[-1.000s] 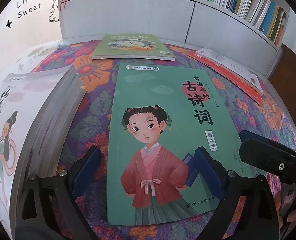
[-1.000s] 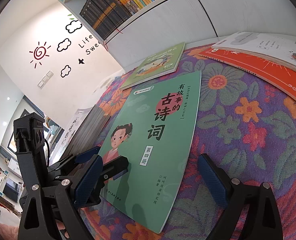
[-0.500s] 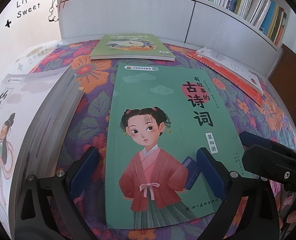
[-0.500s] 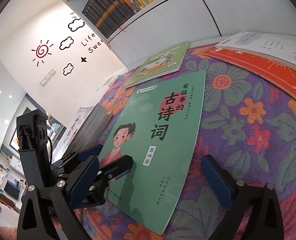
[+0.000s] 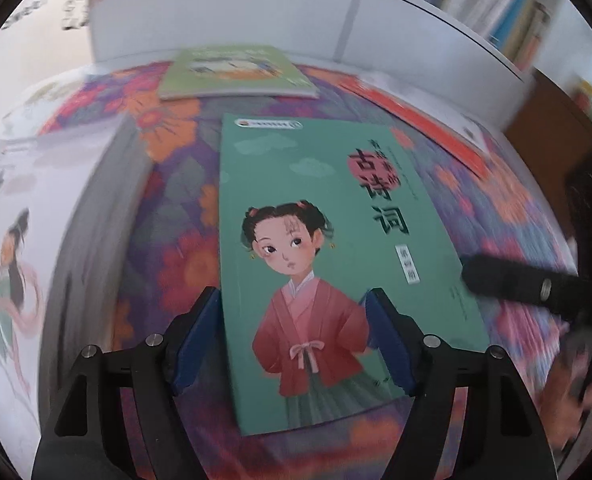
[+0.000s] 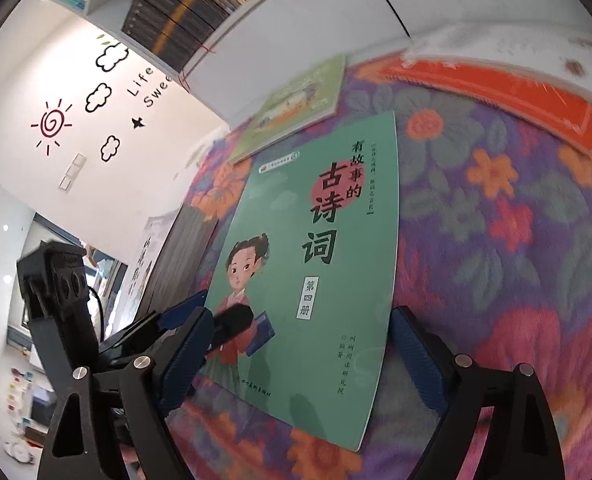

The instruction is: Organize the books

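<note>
left wrist view: left hand-held gripper (image 5: 292, 340), jaws closing, straddles the flat teal paperback book (image 5: 335, 240) on the floral tabletop (image 5: 176, 240); right wrist view: right hand-held gripper (image 6: 296, 356), wide and closing, may only pinch the cover.

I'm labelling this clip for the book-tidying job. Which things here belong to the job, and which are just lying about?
Belongs to the job:
- teal paperback book with a girl in red, between the closing left gripper fingers
- right gripper, also closing around it
- light green thin book
- orange flat book
- tall white-covered book stack

Just lying about:
- flowered purple cloth
- wall shelf of books
</note>
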Tool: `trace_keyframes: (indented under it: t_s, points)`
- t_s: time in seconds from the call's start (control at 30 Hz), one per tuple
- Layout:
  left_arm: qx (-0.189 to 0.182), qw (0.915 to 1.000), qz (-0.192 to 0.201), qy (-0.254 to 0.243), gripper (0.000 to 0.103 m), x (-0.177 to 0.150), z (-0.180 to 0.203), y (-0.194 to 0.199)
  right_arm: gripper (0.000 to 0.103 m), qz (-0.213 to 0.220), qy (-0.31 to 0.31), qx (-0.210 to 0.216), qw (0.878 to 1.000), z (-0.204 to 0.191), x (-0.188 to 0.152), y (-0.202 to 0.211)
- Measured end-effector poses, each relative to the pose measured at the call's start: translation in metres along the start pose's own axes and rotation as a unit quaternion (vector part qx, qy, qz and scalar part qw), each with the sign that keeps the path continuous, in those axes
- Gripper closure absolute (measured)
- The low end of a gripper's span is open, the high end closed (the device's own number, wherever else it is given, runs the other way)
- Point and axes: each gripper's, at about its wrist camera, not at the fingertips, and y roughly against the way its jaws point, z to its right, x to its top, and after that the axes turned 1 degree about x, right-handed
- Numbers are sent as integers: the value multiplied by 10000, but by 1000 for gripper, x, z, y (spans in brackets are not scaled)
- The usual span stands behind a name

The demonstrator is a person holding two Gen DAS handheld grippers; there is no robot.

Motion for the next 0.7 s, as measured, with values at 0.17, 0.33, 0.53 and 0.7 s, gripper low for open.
trace_keyframes:
  t_s: [0.17,0.33,0.53,0.7]
  points:
    - [-864,9958,-291,110,44,-22,-12,20,22,-774,-243,505,9954,12,-34,26]
    - [-1030,9916,-513,594,65,-10,-29,10,61,-938,-613,786,9906,48,-35,29]
    - [-1036,9904,-578,706,66,2,-27,0,94,-991,-1007,1126,9835,74,-11,7]
    - [-661,9956,-454,491,69,2,-20,1,95,-862,-1035,898,9868,70,-13,9]
